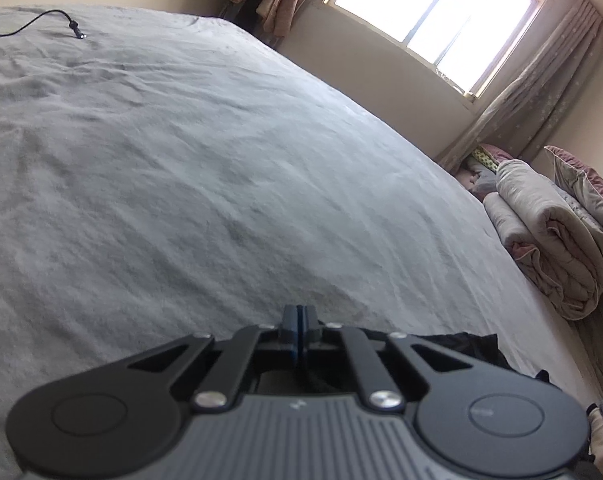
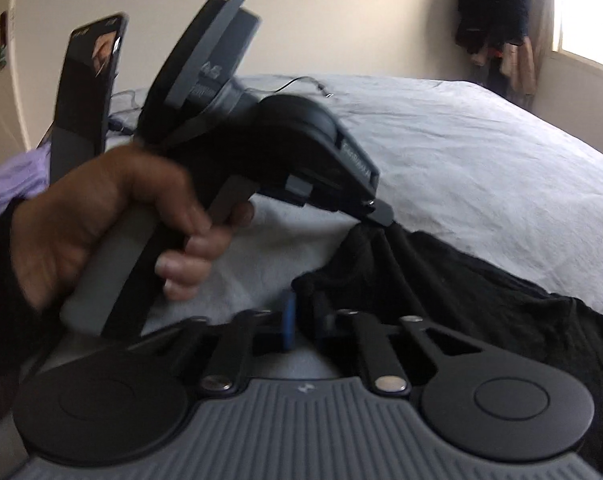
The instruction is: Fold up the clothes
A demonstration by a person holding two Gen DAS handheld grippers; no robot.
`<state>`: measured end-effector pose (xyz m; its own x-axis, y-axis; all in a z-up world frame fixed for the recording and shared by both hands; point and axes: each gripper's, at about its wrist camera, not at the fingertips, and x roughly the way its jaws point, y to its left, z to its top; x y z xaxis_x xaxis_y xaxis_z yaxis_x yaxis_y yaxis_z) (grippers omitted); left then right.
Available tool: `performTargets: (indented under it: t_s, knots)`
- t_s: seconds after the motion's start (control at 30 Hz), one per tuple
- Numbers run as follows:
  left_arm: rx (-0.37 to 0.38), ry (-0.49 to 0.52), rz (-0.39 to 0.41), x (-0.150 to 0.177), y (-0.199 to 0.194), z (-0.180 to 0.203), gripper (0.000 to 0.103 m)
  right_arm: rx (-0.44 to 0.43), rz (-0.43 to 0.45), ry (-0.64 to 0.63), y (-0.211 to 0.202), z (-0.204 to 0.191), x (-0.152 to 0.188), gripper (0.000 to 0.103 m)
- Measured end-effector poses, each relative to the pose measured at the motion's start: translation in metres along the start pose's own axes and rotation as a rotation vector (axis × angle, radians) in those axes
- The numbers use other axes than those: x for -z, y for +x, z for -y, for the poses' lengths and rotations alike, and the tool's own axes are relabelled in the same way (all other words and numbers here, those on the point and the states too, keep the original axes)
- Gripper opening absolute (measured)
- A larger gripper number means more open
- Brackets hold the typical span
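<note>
A black garment [image 2: 481,300] hangs over the grey bed sheet [image 2: 461,152], bunched up between both grippers. In the right wrist view, a hand [image 2: 101,220] holds my left gripper [image 2: 381,216], whose tip pinches a gathered edge of the cloth. In the left wrist view the left gripper [image 1: 300,320] has its fingers pressed together, and only a strip of the black garment [image 1: 473,346] shows below right. My right gripper [image 2: 305,316] is shut on another fold of the garment. One blue pad [image 2: 289,320] shows; cloth covers the other finger.
The wide bed [image 1: 181,160] stretches ahead, with a black cable [image 1: 61,20] at its far end. Folded quilts [image 1: 549,248] lie off its right side under a window [image 1: 433,12] with curtains. Dark clothes [image 2: 489,8] hang in the corner. A purple cloth [image 2: 9,184] lies at far left.
</note>
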<state>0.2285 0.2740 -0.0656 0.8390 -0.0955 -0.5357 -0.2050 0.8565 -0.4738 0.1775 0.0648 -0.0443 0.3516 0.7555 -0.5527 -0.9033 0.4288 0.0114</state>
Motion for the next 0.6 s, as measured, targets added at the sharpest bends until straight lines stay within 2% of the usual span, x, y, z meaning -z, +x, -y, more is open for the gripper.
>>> performTargets:
  t_s: [0.07, 0.17, 0.27, 0.3, 0.43, 0.47, 0.53, 0.6]
  knots:
    - [-0.016, 0.018, 0.058, -0.003, -0.009, 0.003, 0.001, -0.011, 0.034, 0.046, -0.002, 0.002, -0.004, 0.007]
    - [-0.032, 0.018, 0.070, -0.006, -0.012, 0.000, 0.001, -0.043, 0.038, 0.077, 0.000, 0.002, -0.005, 0.007]
    - [-0.079, 0.030, 0.014, -0.002, 0.001, -0.003, 0.001, -0.041, 0.005, 0.067, 0.008, 0.000, -0.004, 0.008]
    - [-0.085, 0.038, 0.012, -0.002, 0.002, -0.002, 0.002, -0.038, -0.005, 0.062, 0.010, 0.000, -0.004, 0.013]
    - [-0.088, 0.056, 0.010, -0.004, -0.003, 0.004, 0.003, -0.071, 0.030, 0.109, 0.000, 0.005, -0.008, 0.018]
    - [-0.091, 0.055, 0.011, -0.006, -0.004, 0.005, 0.004, -0.080, 0.039, 0.121, -0.003, 0.007, -0.009, 0.020]
    - [-0.073, 0.055, 0.048, -0.009, -0.014, 0.008, 0.009, -0.097, 0.057, 0.144, -0.008, 0.009, -0.011, 0.045]
    - [-0.034, 0.055, 0.093, -0.013, -0.026, 0.013, 0.016, -0.113, 0.075, 0.168, -0.013, 0.012, -0.014, 0.048]
